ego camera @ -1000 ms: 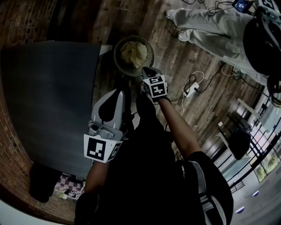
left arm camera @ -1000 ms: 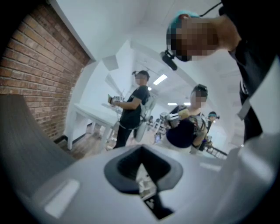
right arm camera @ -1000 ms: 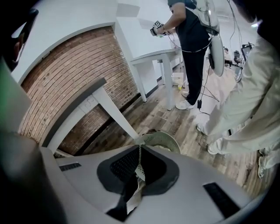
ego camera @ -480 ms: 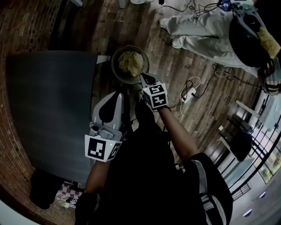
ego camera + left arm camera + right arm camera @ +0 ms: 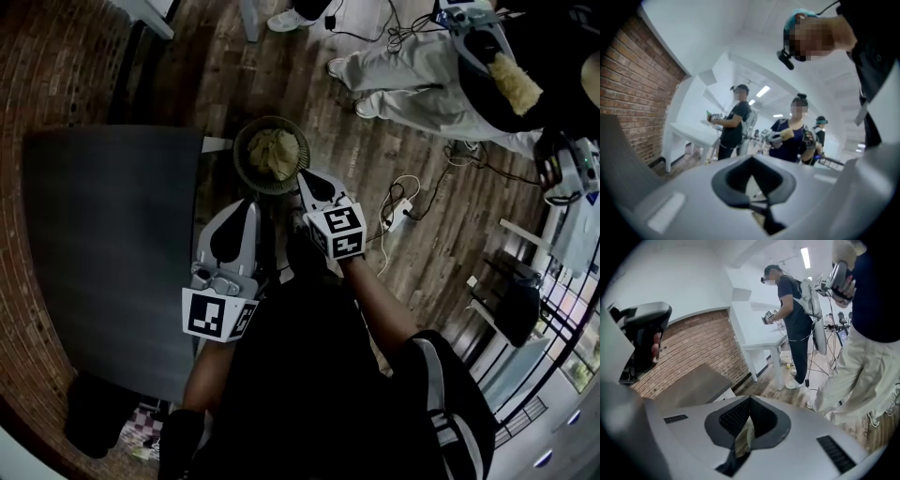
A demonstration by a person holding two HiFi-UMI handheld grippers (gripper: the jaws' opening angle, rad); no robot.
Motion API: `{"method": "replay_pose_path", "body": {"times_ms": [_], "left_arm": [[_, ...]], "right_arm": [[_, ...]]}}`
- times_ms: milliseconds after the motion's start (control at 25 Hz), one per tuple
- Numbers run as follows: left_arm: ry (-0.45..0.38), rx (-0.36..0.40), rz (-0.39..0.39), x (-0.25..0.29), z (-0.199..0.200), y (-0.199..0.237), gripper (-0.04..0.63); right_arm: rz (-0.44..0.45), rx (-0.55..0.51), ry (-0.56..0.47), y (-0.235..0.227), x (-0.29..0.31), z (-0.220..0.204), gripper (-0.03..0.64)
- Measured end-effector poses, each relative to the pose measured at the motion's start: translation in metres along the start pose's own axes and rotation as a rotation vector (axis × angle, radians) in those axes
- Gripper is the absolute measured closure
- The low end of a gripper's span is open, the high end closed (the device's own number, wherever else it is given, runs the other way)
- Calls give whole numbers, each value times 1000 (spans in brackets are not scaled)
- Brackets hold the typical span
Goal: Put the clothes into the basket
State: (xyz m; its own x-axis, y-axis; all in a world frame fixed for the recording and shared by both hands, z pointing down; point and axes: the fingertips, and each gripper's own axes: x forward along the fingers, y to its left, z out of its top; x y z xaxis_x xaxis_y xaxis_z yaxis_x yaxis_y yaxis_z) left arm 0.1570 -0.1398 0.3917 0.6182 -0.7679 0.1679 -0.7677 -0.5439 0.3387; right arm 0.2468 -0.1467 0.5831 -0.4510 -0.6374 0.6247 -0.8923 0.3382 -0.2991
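On the wooden floor, just past the far right corner of the dark grey table, the round basket held a heap of pale yellow clothes. The right gripper hung close to the basket's near right rim, its jaws pressed fully together with nothing pinched in them; only a sliver of yellow showed through their slit in the right gripper view. The left gripper, beside the table's right edge and just left of the other, likewise had its jaws closed on nothing.
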Motion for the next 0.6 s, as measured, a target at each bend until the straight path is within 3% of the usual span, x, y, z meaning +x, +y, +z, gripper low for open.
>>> {"method": "replay_pose_path", "body": {"times_ms": [600], "left_arm": [[-52, 51, -24, -12, 24, -29, 591]], "right_arm": [[-5, -5, -351, 38, -122, 98, 611]]}}
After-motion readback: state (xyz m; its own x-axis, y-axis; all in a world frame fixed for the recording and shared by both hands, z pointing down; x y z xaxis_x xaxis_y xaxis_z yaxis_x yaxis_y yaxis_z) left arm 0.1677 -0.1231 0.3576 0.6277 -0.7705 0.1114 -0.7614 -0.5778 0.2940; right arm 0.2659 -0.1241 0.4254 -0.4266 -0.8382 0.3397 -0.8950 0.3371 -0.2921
